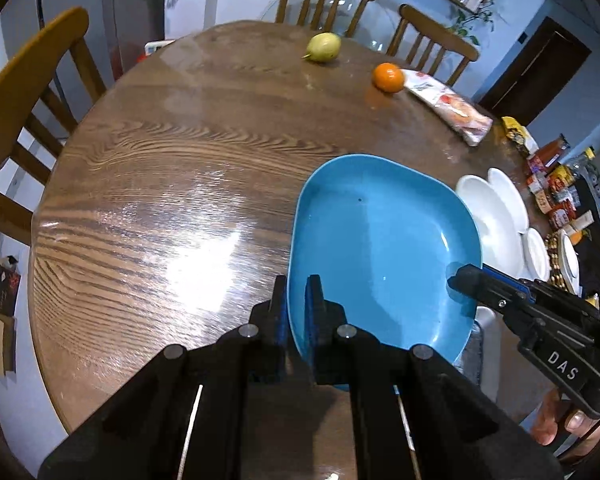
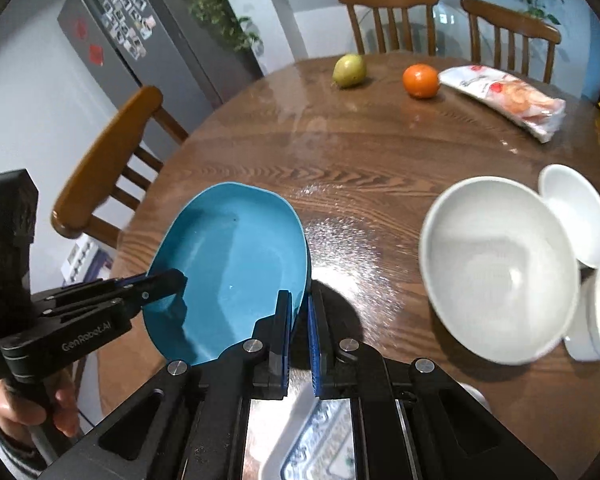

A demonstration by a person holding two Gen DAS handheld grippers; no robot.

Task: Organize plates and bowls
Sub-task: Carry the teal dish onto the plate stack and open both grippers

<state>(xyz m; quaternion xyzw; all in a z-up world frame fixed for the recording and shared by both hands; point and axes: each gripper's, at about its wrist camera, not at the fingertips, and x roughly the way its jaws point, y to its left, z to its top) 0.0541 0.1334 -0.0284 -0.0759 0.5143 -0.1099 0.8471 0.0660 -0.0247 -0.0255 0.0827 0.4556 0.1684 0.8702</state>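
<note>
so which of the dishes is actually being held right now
The blue plate. Both hand-held grippers clamp its rim, left and right, lifting it tilted. The white bowls beside it sit untouched on the table.

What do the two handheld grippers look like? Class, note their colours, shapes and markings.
Both are matte black. The left gripper has slim black fingers with blue pads and white "GenRobot.AI" lettering along its body. The right gripper carries white letters "DAS" on its side. Round silver pins sit at the finger joints.
</note>
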